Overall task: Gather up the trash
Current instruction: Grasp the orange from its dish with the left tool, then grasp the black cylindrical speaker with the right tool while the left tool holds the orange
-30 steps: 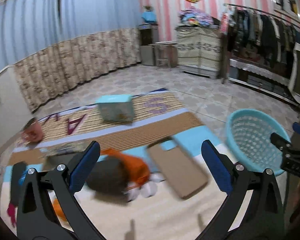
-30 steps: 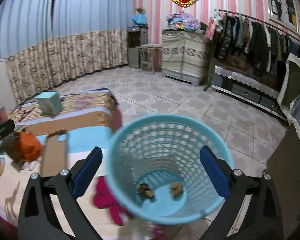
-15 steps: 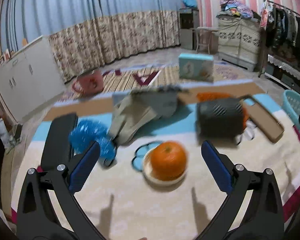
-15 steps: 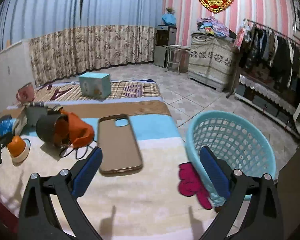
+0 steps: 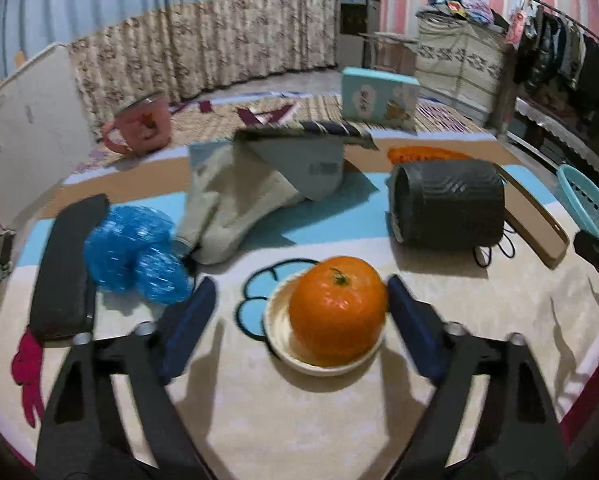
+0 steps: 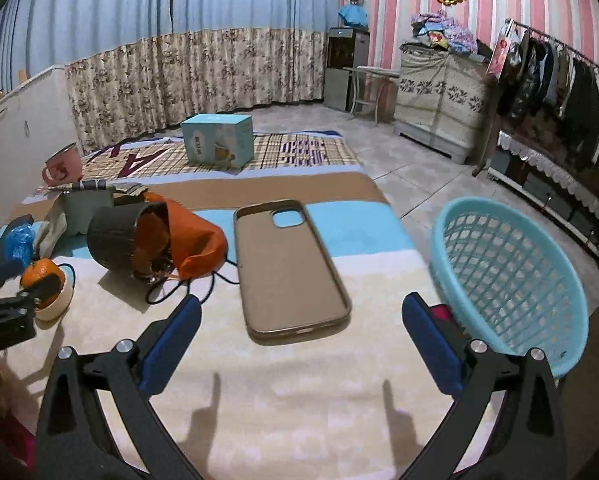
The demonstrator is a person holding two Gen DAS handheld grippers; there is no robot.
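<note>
A crumpled blue plastic wrapper point(image 5: 135, 254) lies on the table at the left, just beyond my left gripper's left finger. My left gripper point(image 5: 299, 300) is open, its fingers on either side of an orange point(image 5: 337, 310) in a small white dish point(image 5: 279, 330). The light blue trash basket point(image 6: 507, 280) stands off the table's right edge. My right gripper point(image 6: 299, 324) is open and empty above the table, just before a brown phone case point(image 6: 289, 268). The left gripper also shows in the right wrist view point(image 6: 27, 292) beside the orange point(image 6: 43, 274).
On the table: a black pouch with orange lining point(image 6: 151, 240), grey folded cloth point(image 5: 255, 184), a black case point(image 5: 67, 276), a pink mug point(image 5: 139, 128), a teal box point(image 5: 377, 98). Cabinets stand at the left and a clothes rack point(image 6: 559, 92) at the right.
My left gripper swung left away from the basket and came down around the orange. My right gripper turned from over the basket to face the phone case.
</note>
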